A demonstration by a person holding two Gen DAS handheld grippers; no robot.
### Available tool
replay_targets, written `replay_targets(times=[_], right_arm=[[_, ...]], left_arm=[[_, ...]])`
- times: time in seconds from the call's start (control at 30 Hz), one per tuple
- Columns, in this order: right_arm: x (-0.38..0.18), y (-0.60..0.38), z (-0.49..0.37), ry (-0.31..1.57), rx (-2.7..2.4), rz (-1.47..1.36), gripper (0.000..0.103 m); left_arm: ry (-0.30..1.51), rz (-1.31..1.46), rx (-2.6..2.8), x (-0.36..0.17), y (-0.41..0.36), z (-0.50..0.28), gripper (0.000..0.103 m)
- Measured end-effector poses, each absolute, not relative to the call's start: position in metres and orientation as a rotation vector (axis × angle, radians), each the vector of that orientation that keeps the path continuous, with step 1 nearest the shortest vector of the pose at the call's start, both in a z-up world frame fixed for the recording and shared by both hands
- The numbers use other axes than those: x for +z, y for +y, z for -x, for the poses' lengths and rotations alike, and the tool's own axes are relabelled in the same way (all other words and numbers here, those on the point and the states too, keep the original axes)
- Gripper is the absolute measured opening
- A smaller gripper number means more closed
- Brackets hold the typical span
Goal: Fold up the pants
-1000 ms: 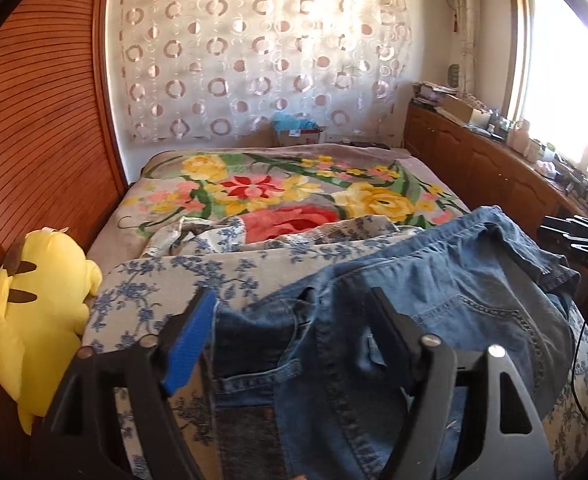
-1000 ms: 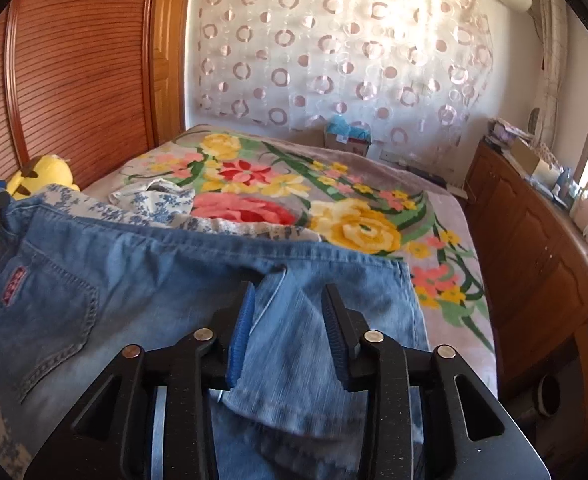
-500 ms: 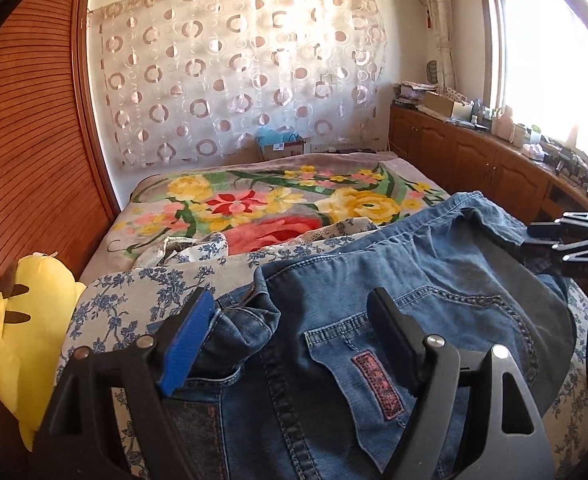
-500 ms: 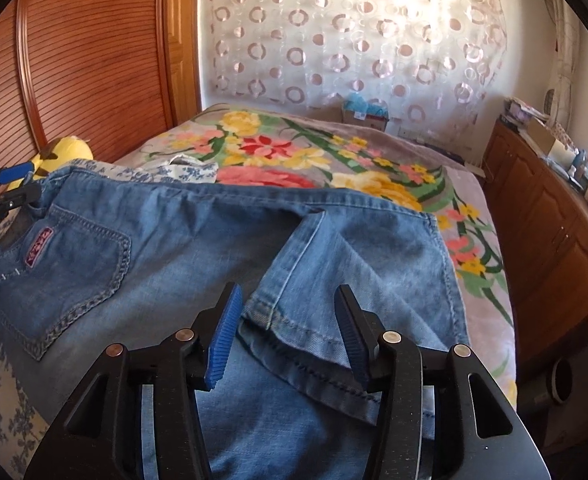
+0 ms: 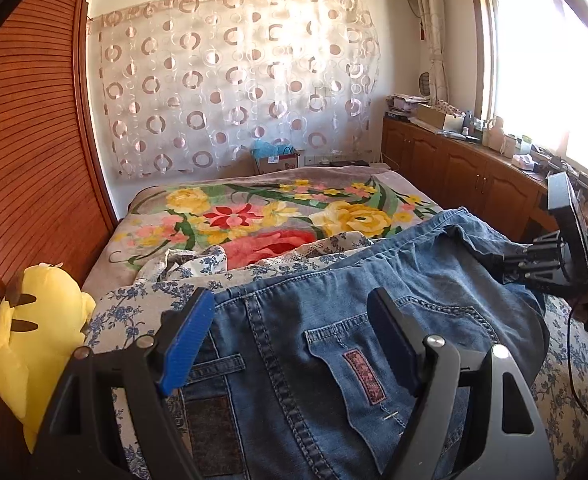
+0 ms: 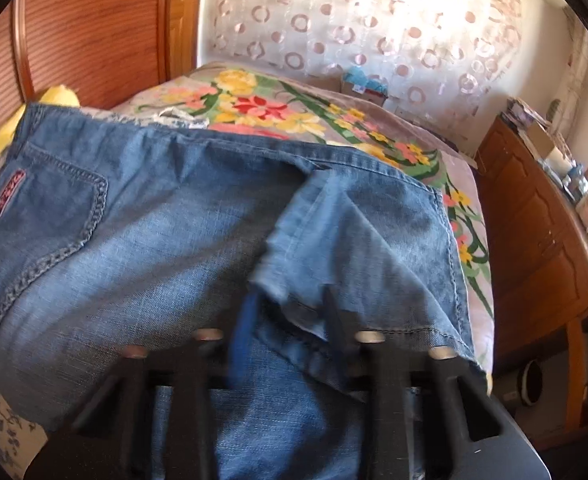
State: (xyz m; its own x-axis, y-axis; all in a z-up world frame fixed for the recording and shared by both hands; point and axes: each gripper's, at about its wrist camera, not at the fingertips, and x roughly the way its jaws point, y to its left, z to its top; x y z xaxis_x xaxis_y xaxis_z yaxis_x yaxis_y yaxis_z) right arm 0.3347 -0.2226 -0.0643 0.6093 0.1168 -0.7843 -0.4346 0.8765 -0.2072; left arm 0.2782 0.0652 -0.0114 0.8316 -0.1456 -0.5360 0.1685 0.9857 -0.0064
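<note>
Blue denim pants [image 5: 325, 340] lie folded across the near end of the bed, back pocket with a pink label up; they also show in the right wrist view [image 6: 166, 232]. My left gripper [image 5: 290, 332] is open over the waistband end, with the fingers clear of the cloth. My right gripper [image 6: 290, 312] is blurred, over the folded leg hems [image 6: 357, 248], jaws apart, holding nothing. The right gripper also shows in the left wrist view [image 5: 549, 264] at the far right edge of the pants.
A flowered blanket [image 5: 262, 216] covers the bed, with a blue-and-white floral cloth [image 5: 142, 308] under the pants. A yellow plush toy [image 5: 34, 344] lies at the left by the wooden wardrobe [image 5: 26, 160]. Wooden cabinets [image 6: 533, 240] run along the right.
The pants were lowered flat onto the bed and both grippers let go. The left gripper drew back over the waistband; the right gripper opened and is moving, blurred.
</note>
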Motion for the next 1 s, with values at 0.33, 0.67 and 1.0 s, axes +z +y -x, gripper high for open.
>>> replay_targets(times=[0.33, 0.67, 1.0], right_arm=[[-0.007, -0.253, -0.377, 0.719, 0.192, 0.497, 0.004], [0.000, -0.290, -0.437, 0.734, 0.062, 0.562, 0.003], [-0.033, -0.287, -0.469, 0.791, 0.056, 0.558, 0.004]], left_arm=[[0.596, -0.044, -0.142, -0.020, 0.073, -0.287, 0.079], [0.632, -0.064, -0.128, -0.028, 0.072, -0.299, 0.079], [0.659, -0.071, -0.088, -0.036, 0.079, -0.307, 0.079]])
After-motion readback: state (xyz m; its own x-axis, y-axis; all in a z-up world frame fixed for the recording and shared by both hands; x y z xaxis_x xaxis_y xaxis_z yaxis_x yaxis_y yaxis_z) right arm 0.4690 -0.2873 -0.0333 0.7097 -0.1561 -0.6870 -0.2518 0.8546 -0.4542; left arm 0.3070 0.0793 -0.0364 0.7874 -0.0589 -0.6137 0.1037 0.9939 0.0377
